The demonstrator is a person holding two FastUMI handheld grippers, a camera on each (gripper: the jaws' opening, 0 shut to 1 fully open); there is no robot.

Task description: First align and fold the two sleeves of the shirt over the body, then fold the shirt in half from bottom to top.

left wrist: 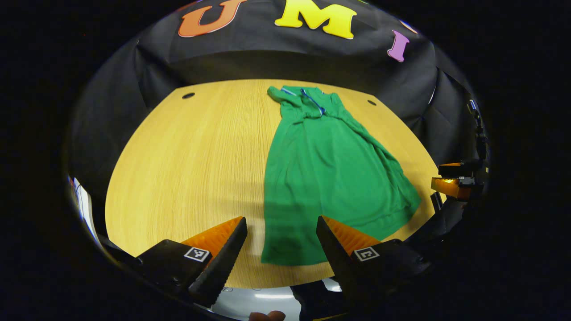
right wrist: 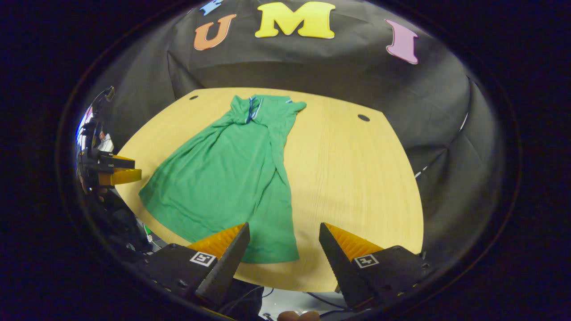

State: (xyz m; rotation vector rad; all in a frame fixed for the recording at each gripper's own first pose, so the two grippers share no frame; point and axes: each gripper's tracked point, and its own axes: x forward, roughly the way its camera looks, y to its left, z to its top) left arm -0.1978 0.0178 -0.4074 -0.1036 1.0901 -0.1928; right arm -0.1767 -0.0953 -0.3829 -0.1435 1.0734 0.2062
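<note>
We hold both hand-held grippers, left (left wrist: 282,243) and right (right wrist: 284,247), spread wide and empty above the near table (left wrist: 187,169) edge. The shirt (left wrist: 325,178) lies flat, collar at 12 o'clock, sleeves apparently folded in. Grabbing just 1 hem layer could skew the fold.

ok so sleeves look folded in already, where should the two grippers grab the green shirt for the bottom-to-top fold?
Grip the green shirt at its two bottom hem corners, nearest the table's front edge. Come in low from that edge, jaws open. The hem lies flat and squared there, collar at the far end. The left gripper already frames its corner; the right gripper sits just over the other.
</note>
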